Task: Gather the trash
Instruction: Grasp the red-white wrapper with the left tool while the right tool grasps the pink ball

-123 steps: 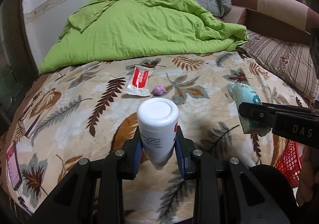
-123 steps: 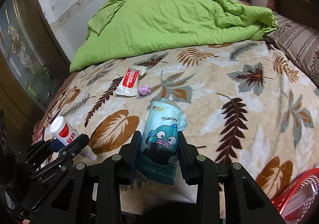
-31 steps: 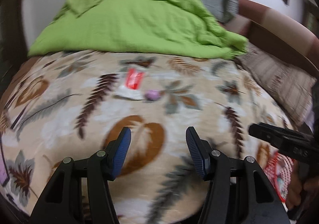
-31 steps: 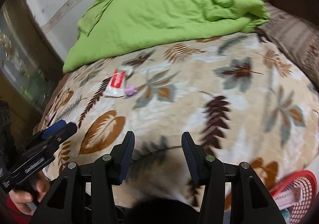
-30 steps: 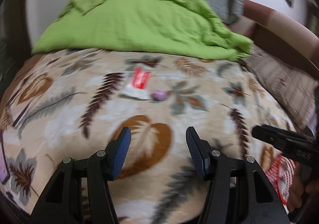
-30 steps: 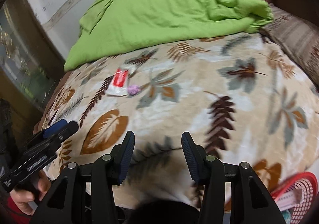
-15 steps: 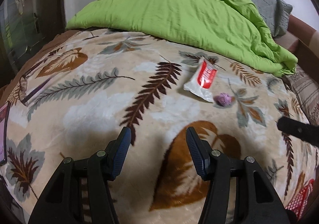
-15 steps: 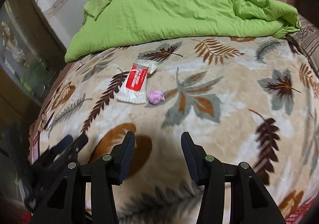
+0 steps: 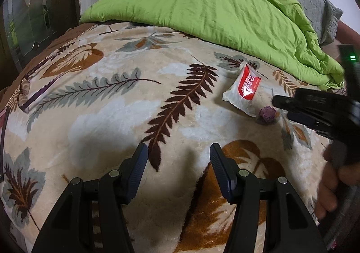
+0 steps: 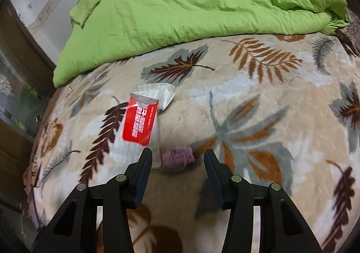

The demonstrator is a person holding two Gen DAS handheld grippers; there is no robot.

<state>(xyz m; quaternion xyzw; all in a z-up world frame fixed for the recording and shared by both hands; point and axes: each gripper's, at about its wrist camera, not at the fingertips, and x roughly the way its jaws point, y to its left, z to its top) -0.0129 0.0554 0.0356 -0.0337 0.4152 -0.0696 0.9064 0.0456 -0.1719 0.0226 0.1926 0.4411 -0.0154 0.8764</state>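
Observation:
A white packet with a red label [image 9: 244, 91] lies on the leaf-patterned blanket [image 9: 112, 106], with a small purple crumpled ball [image 9: 266, 114] just beside it. My left gripper [image 9: 178, 156] is open and empty, low over the blanket, left of and nearer than both. My right gripper [image 10: 177, 158] is open and empty. The purple ball [image 10: 178, 157] sits between its fingertips, and the packet [image 10: 141, 122] lies just ahead to the left. In the left wrist view the right gripper [image 9: 279, 104] reaches in from the right, right next to the ball.
A rumpled green quilt [image 9: 213, 3] covers the far half of the bed, also in the right wrist view [image 10: 191, 5]. A grey pillow [image 9: 315, 7] lies behind it. Dark wood and glass furniture [image 9: 29, 16] stands along the left side of the bed.
Both grippers held trash four seconds ago and now are empty. Over the last second both moved forward over the bed; the right one closed in on the purple ball.

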